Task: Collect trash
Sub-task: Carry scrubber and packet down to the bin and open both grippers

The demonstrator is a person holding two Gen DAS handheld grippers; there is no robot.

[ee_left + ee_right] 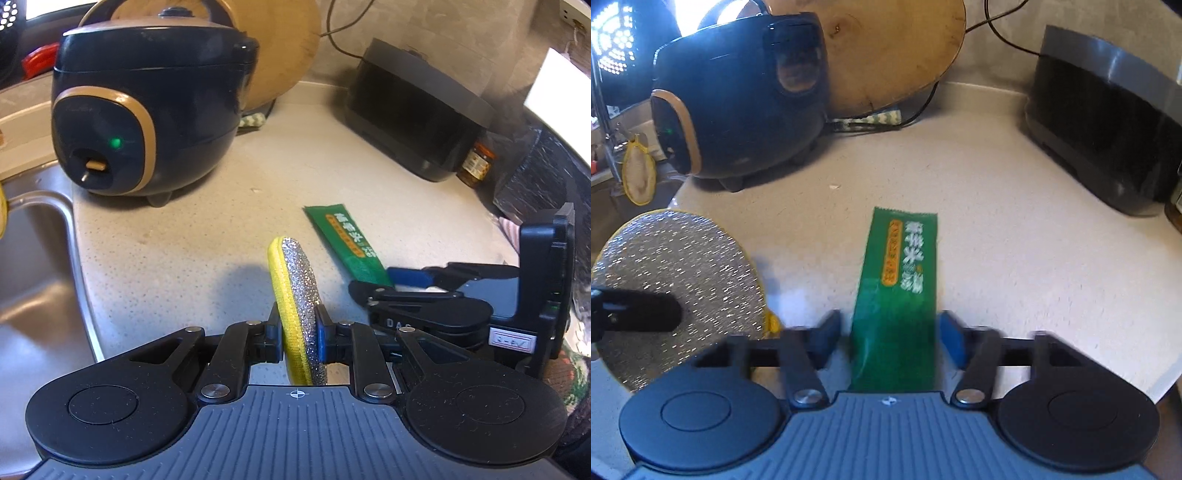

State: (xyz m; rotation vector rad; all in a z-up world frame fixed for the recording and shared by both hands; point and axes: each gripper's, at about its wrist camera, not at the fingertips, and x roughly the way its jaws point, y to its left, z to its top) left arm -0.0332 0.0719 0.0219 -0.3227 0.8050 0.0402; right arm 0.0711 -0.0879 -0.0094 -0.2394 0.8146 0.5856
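1. Green wrapper (897, 295): flat foil sachet with printed label, lying on the speckled worktop (1015, 258) well in from its edges, long axis pointing toward the back wall. Near end sits between the right gripper's blue pads (949, 339).
2. Right gripper (890, 341): jaws partly closed, straddling the wrapper's width; a sliver of gap shows on the left side, so no firm pinch is evident. Risk: a thin film lying flat may buckle or slide out as the pads meet, leaving an empty grasp; pads could also scrape the worktop.
3. Left gripper (299, 332): clamped on a round scouring pad (295, 295), yellow-edged with a silver glitter face, held on edge above the worktop. Risk: it hangs just beside the right gripper, so the two tools could knock together.
4. Rice cooker (147, 110): dark blue, gold trim, near the worktop's sink-side edge, well apart from the wrapper.
5. Sink (33, 295): steel basin at the left edge. Risk: a dropped wrapper could skid in.
6. Black appliance (1108, 122): at the back right corner.
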